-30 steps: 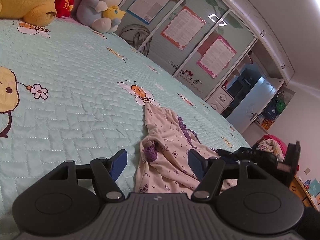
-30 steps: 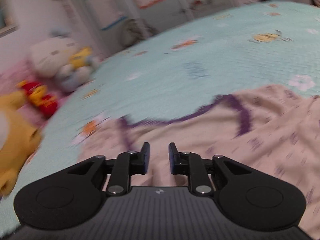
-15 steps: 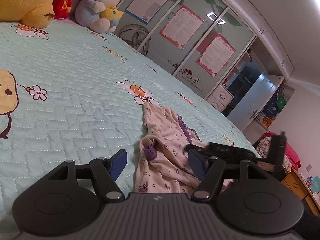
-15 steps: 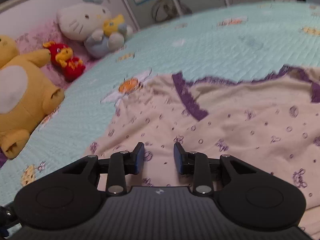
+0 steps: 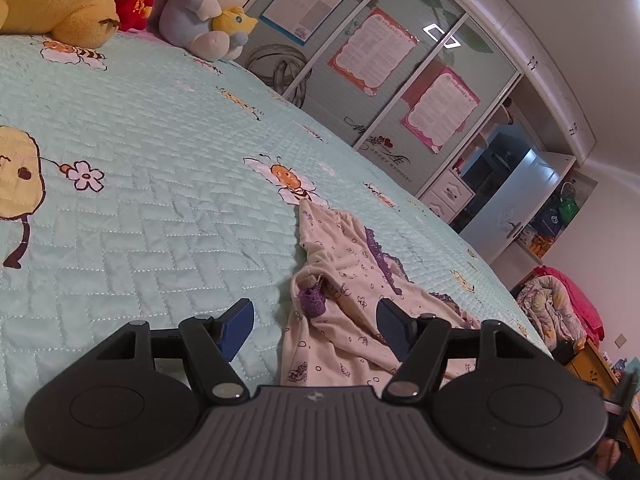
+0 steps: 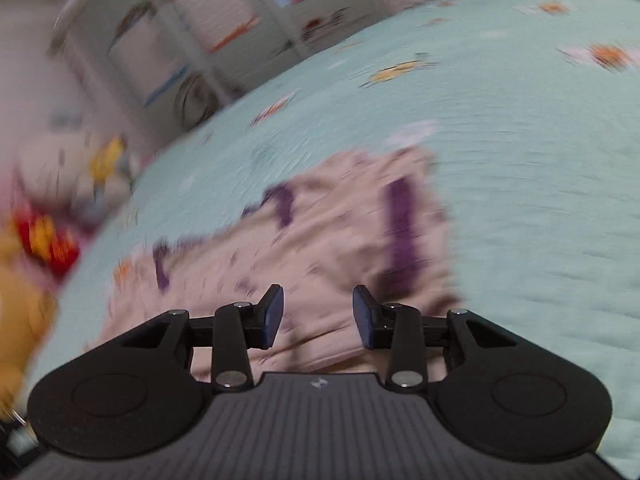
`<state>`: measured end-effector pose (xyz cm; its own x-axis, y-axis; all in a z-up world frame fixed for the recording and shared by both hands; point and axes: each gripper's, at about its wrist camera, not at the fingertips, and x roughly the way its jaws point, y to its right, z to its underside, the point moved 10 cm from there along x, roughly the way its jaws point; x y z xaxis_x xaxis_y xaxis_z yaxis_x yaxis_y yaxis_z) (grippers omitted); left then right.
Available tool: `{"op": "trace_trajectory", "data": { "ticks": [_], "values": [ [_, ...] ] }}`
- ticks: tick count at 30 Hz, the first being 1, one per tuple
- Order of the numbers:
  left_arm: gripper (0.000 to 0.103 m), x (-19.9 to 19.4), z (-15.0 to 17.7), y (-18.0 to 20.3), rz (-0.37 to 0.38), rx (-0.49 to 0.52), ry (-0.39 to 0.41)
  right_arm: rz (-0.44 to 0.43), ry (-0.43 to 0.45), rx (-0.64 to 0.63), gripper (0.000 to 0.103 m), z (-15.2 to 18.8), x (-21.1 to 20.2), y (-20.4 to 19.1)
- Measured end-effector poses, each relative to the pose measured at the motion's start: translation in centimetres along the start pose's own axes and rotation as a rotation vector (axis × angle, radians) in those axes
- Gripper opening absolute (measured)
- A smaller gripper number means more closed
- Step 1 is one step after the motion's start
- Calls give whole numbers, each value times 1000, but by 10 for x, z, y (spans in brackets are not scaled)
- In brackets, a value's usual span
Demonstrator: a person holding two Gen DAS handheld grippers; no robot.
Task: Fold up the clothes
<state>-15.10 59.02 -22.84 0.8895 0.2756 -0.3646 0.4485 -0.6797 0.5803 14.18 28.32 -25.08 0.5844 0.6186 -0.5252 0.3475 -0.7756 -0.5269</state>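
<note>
Cream garment (image 5: 344, 280) with small purple prints and purple lace trim lies crumpled on the mint-green quilted bedspread (image 5: 140, 184), its far tip touching the bee-and-flower patch (image 5: 290, 182) stitched into the quilt. From that patch the cloth runs toward the camera and widens, ending between the fingers of the left gripper (image 5: 316, 322). The left jaws are spread wide: one blue pad sits over bare quilt to the side of the cloth, the other over the cloth itself, and neither pinches anything. A purple ruffled bit of trim (image 5: 311, 300) sits in the gap, just beyond the pads.

In the right wrist view, heavily blurred, the same garment (image 6: 320, 240) spreads ahead of and beneath the right gripper (image 6: 318, 312), whose jaws are also apart with nothing between the pads; whether they touch the fabric cannot be told. Purple bands (image 6: 402, 232) cross the cloth beyond the fingertips.

Well beyond the bee patch, plush toys (image 5: 208, 4) sit at the bedspread's far edge, next to a wardrobe (image 5: 400, 64) with posters on its doors.
</note>
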Motion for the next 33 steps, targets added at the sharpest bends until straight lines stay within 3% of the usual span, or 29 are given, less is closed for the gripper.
{"op": "trace_trajectory", "data": {
  "ticks": [5,10,13,15,16,17,18,20,22,25,28,31,32,33],
  "values": [
    [71,1,1,3,-2,25,-3,-59,10,0,40,-1,-6,-8],
    [71,3,1,-1,0,5,-8,28,17,28,40,2,0,5],
    [71,3,2,1,4,7,-10,-14,46,3,40,-2,-12,-9],
    [71,2,2,1,3,12,-11,-23,91,-40,50,-14,-12,-19],
    [71,2,2,1,2,11,-10,-12,92,-51,63,-20,-5,-17],
    [71,2,2,0,1,8,-9,27,68,-66,63,-21,5,-9],
    [71,2,2,0,1,3,-9,66,45,-79,62,-22,14,-1],
    [71,2,1,-1,2,-2,-8,122,21,-71,40,-15,13,15],
    [71,2,1,0,6,0,-11,129,17,-56,40,-9,4,22],
    [71,3,2,0,4,4,-14,114,99,-64,41,-12,-17,16],
    [71,4,3,0,-1,7,-16,76,101,-142,41,-18,-8,-9],
    [71,4,3,-2,-3,2,-16,118,-10,-159,38,-9,18,-10],
    [71,4,3,-2,-2,0,-17,151,-25,-178,30,-5,21,-6],
    [71,4,3,-2,-1,-2,-18,159,-11,-207,28,-4,16,-6]
  ]
}}
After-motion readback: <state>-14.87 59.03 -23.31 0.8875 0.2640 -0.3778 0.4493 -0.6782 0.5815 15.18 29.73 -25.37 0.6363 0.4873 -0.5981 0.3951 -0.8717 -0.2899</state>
